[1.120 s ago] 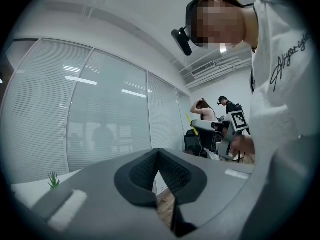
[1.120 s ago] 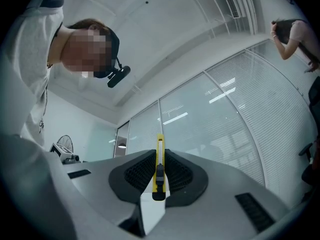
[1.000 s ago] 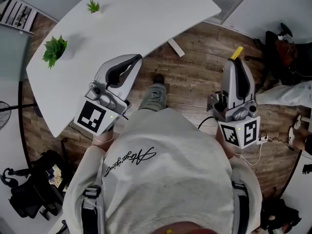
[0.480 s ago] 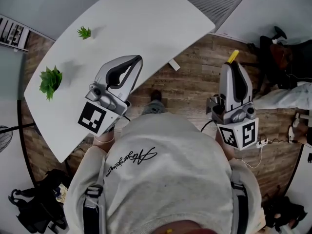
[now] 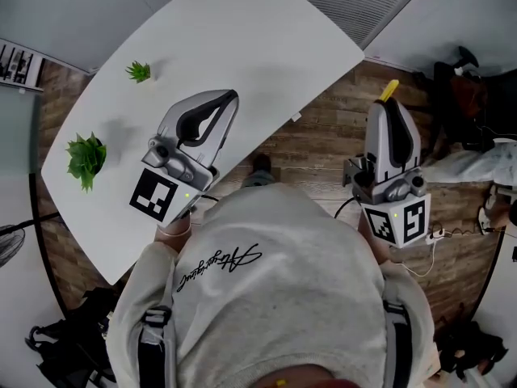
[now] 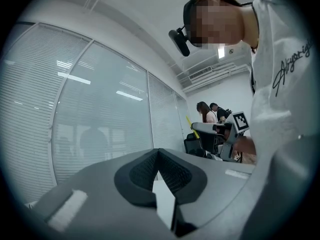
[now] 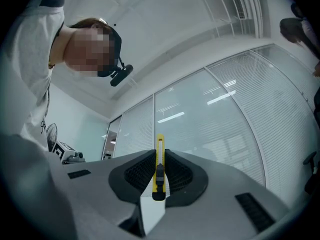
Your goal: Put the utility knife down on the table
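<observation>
Both grippers sit closer to the curved white table [image 5: 242, 39] than a second ago: its near edge has slid down the head view, and the left gripper [image 5: 222, 99] now hangs over the tabletop, not its rim. That left claw has its jaws together with nothing between them.

The right gripper [image 5: 388, 107] is clamped on the slim yellow utility knife [image 5: 391, 90]. The knife's long axis runs along the jaws, so its tip pokes out toward the top of the frame. This claw is off the table, over the brown wooden floor [image 5: 323, 144] at centre right. The tabletop lies to its upper left, so the knife probably has to travel that way before being lowered. Two small green plants [image 5: 86, 158] stand far left, well apart from both claws.
</observation>
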